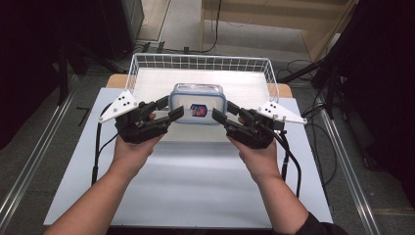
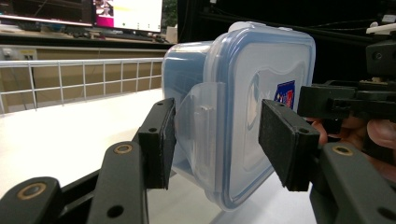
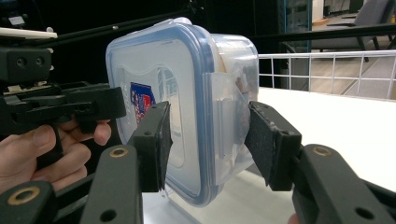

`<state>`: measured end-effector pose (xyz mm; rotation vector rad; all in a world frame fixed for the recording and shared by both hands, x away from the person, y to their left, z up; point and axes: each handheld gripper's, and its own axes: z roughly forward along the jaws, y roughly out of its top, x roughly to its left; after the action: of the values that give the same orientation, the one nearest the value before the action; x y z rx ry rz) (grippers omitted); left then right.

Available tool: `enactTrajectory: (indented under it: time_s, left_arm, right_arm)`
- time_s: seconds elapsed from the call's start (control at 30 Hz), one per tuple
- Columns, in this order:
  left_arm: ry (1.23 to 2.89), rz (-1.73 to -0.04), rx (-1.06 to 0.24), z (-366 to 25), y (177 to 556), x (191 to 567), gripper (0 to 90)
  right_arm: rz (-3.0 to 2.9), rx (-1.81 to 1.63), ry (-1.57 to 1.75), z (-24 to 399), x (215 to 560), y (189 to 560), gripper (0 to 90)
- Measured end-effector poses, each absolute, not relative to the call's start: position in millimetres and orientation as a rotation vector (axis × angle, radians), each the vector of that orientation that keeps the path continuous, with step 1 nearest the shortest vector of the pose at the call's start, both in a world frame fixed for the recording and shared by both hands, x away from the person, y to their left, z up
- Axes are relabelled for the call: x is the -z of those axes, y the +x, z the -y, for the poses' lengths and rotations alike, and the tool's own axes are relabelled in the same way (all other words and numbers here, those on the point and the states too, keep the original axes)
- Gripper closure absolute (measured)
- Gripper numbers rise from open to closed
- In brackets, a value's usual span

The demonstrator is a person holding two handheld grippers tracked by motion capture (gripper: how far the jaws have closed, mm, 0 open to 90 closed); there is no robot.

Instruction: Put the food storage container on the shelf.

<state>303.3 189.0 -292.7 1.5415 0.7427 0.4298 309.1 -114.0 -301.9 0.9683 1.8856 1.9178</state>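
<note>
Both grippers, left (image 1: pixel 166 110) and right (image 1: pixel 224 114), were clamped on the box (image 1: pixel 197 103) at frame centre, lifted; setting down in the basket (image 1: pixel 147 61) remained.

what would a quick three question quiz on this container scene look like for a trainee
1. True or false: the container has its lid off.
2. What stands behind the container?
3. What do the left gripper and the right gripper each straddle? A a side latch flap, B a handle on top, C a loose spoon.
Key: 1 false; 2 a white wire basket; 3 A.
</note>
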Motion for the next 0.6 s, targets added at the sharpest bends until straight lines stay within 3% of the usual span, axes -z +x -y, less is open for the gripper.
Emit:
enactTrajectory:
  time_s: [0.6]
  left_arm:
    - [1.523, -0.750, -0.422, -191, 341, 292, 47.6]
  right_arm:
    - [-1.884, -1.896, 0.979, 110, 297, 346, 51.6]
